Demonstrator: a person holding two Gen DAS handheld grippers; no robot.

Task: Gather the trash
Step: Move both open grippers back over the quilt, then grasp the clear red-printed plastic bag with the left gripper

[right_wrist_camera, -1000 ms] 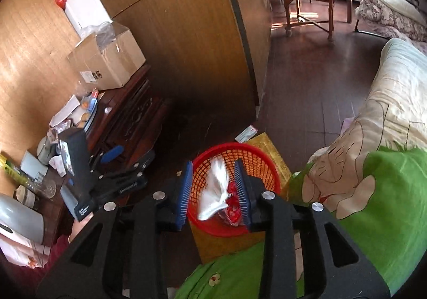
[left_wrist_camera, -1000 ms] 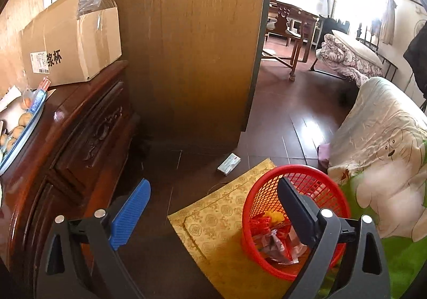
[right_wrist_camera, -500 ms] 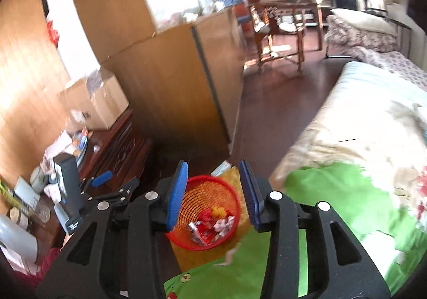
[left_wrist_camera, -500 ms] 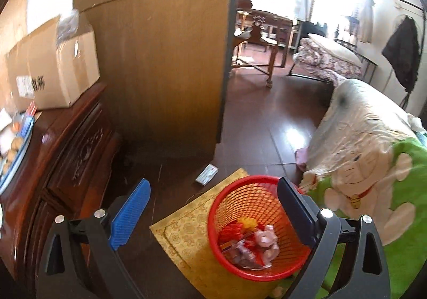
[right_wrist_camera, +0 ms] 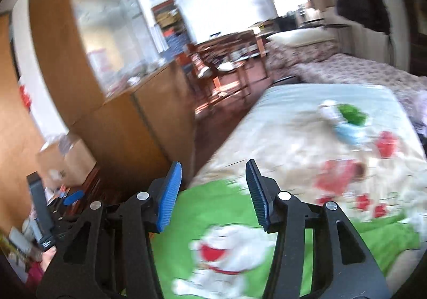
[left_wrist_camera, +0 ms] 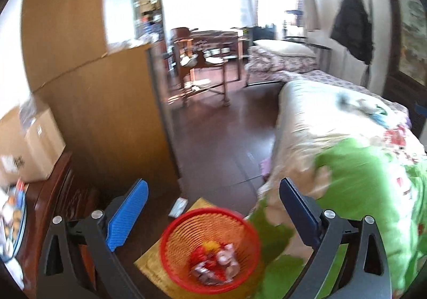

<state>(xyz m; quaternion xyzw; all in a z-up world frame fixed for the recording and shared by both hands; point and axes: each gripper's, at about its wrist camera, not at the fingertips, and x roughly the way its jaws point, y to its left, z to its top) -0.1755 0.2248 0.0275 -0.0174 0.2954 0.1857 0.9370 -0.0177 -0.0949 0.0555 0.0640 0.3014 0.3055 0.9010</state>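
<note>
A red mesh basket [left_wrist_camera: 186,227] stands on a gold cushion [left_wrist_camera: 152,264] on the floor, with red and white wrappers [left_wrist_camera: 213,264] in its bottom. My left gripper [left_wrist_camera: 213,192] hangs open above it, jaws wide and empty. My right gripper [right_wrist_camera: 213,173] is over the green and cream bedspread [right_wrist_camera: 293,152]; its jaws are opening and nothing is between them. Far across the bed lies crumpled white, green and blue trash [right_wrist_camera: 344,117], also seen in the left wrist view as a blurred white and blue scrap [left_wrist_camera: 371,109]. The left gripper [right_wrist_camera: 61,203] shows at the left edge of the right wrist view.
A dark wooden dresser [left_wrist_camera: 53,192] with a cardboard box [left_wrist_camera: 29,149] and clutter stands left. A tall wooden partition [left_wrist_camera: 106,117] is behind the basket. A small white packet [left_wrist_camera: 178,207] lies on the dark floor. Chairs and a table [left_wrist_camera: 208,64] stand at the back.
The white wrapper that my right gripper held has dropped into the basket, and its jaws have spread. Both grippers rose and swung toward the bed; the basket has slid down in the left view.
</note>
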